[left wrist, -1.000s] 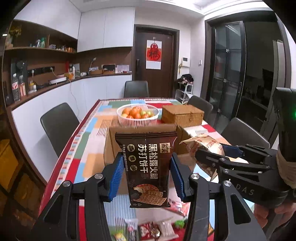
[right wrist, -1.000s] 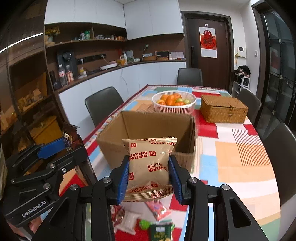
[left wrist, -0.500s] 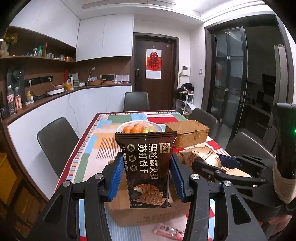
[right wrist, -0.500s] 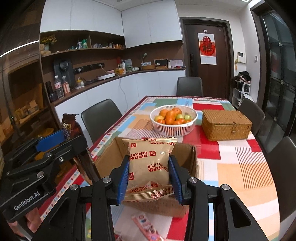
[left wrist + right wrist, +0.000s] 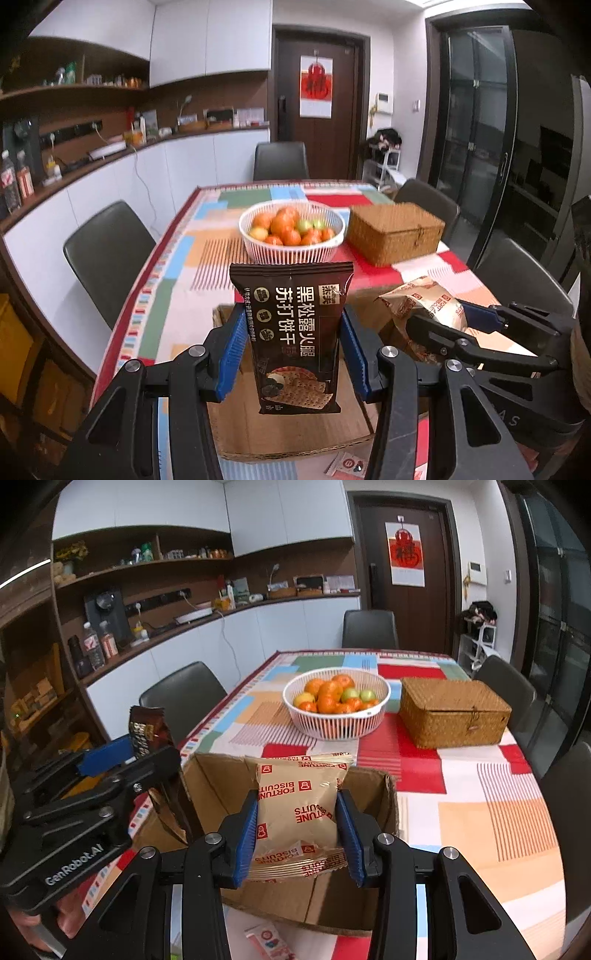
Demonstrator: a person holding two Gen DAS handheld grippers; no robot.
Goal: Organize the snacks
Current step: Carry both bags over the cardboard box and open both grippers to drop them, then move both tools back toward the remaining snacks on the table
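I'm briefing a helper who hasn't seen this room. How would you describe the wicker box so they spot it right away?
Start at the dining table with the patchwork cloth. Past the open cardboard box stands a white fruit basket; the wicker box sits just right of it. It is the only woven, golden-brown, lidded rectangular box there.

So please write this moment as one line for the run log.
left gripper: holds dark cracker pack | right gripper: holds tan biscuit pack | both above cardboard box | nothing released

Small packet (image 5: 266, 941) cut off by bottom edge
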